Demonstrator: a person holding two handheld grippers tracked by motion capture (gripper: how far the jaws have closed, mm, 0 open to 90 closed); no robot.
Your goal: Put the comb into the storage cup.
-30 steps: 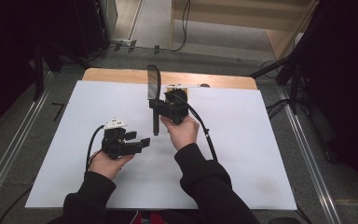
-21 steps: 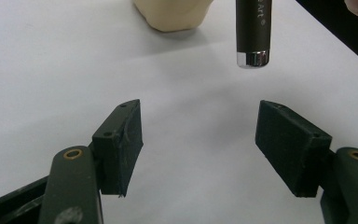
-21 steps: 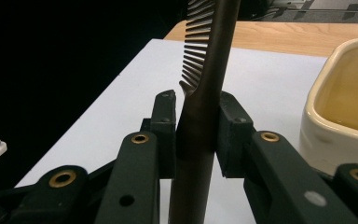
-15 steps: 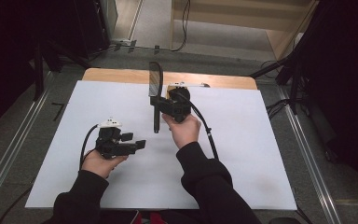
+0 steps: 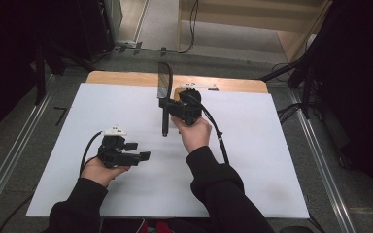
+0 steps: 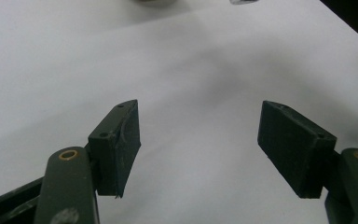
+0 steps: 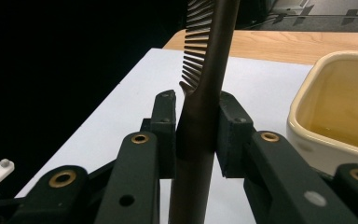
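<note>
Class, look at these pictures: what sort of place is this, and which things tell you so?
Probably a recording lab, not a home: a white sheet over a wooden table, dark surrounding equipment with floor cables, and a hand-held right gripper clamping a dark comb.

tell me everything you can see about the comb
The comb is dark, brownish-black and looks like plastic, with a long plain handle and a row of fine teeth along one edge of its upper part. The right gripper is shut on it just below the first teeth, both pads pressed on the handle. It is held lifted and roughly upright over the white sheet, teeth end up toward the table's far edge. A cream dish sits beside it, not touching.
</note>
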